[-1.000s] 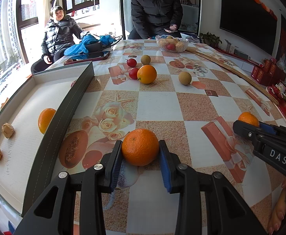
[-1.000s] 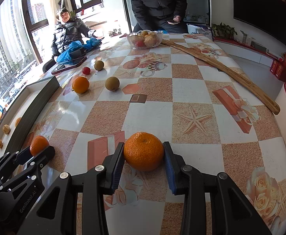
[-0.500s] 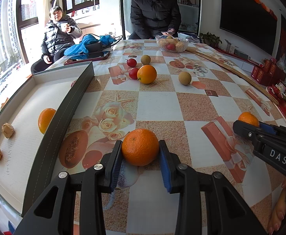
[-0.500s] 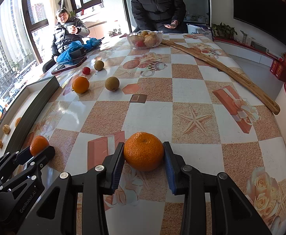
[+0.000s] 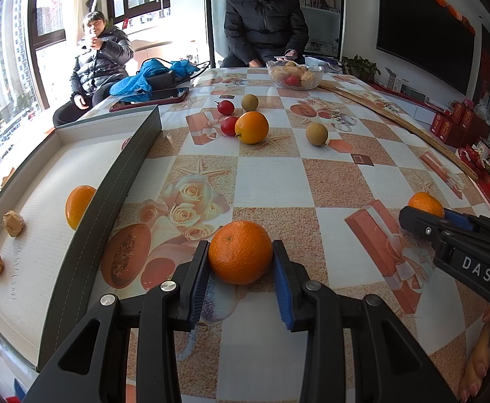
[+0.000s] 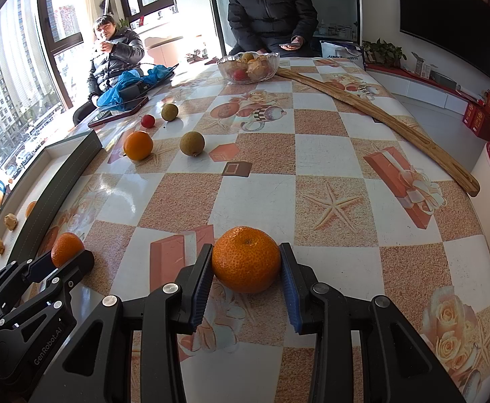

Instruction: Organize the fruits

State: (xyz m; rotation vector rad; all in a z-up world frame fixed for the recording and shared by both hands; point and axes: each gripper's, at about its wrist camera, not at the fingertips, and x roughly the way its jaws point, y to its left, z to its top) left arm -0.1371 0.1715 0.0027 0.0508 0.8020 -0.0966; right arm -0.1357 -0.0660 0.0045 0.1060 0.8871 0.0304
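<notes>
1. Down on the checkered surface (image 5: 271, 181), the left hand-held gripper (image 5: 240, 270) pinches a near tangerine (image 5: 240, 252) between its blue pads, close beside the tray (image 5: 120, 181).
2. Likewise, the right hand-held gripper (image 6: 246, 270) pinches a second tangerine (image 6: 246, 259) resting on the surface.
3. Farther off lie an orange (image 5: 252, 127), two red cherry tomatoes (image 5: 226, 107) and two brown round fruits (image 5: 316, 133).
4. Inside the tray sits another orange (image 5: 77, 205).

both grippers chunky black plastic, left gripper (image 5: 240, 278) with ribbed blue pads and silver screws, right gripper (image 6: 246, 280) same build, white "DAS" lettering on its side
</notes>
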